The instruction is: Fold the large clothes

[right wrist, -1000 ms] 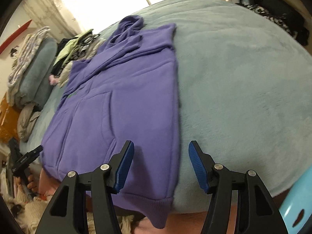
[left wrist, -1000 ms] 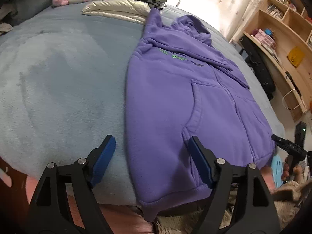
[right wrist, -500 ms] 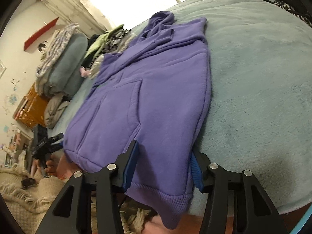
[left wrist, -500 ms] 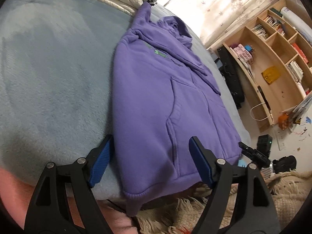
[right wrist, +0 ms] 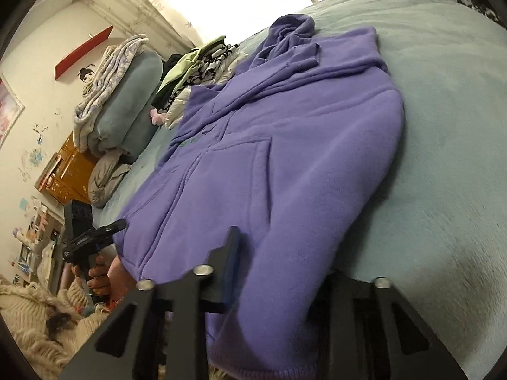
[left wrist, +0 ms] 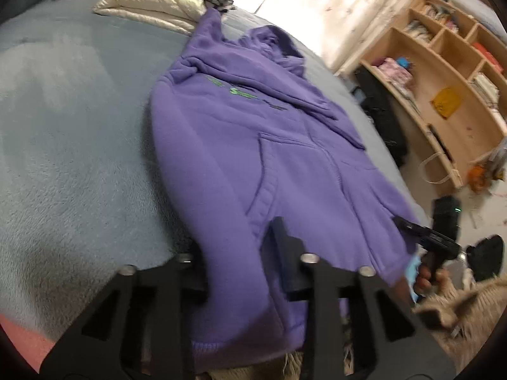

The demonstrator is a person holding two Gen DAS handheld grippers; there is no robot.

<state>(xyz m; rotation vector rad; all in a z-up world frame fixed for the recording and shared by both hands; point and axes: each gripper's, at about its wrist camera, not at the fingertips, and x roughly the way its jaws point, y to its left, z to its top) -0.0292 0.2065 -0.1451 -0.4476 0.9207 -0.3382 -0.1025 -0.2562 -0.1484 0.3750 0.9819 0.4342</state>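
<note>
A purple hoodie [left wrist: 240, 158] lies front up on a grey-blue bed [left wrist: 69, 145], sleeves folded across the chest, hood at the far end. My left gripper [left wrist: 237, 253] is shut on the hoodie's near left hem corner, which bunches between the fingers. My right gripper [right wrist: 279, 266] is shut on the hoodie [right wrist: 285, 145] at its near right hem corner. Each gripper also shows in the other's view, the right one [left wrist: 424, 240] and the left one [right wrist: 92, 240].
Folded clothes and a beige quilted piece [left wrist: 152, 3] sit at the bed's far end. A wooden shelf unit [left wrist: 443, 63] stands to the right. Rolled blankets and pillows [right wrist: 120, 95] lie on the bed's left side. A shaggy rug [left wrist: 469, 316] covers the floor.
Both grippers moved forward onto the hoodie's bottom hem and closed on its corners. The hem now bunches up between the fingers.
</note>
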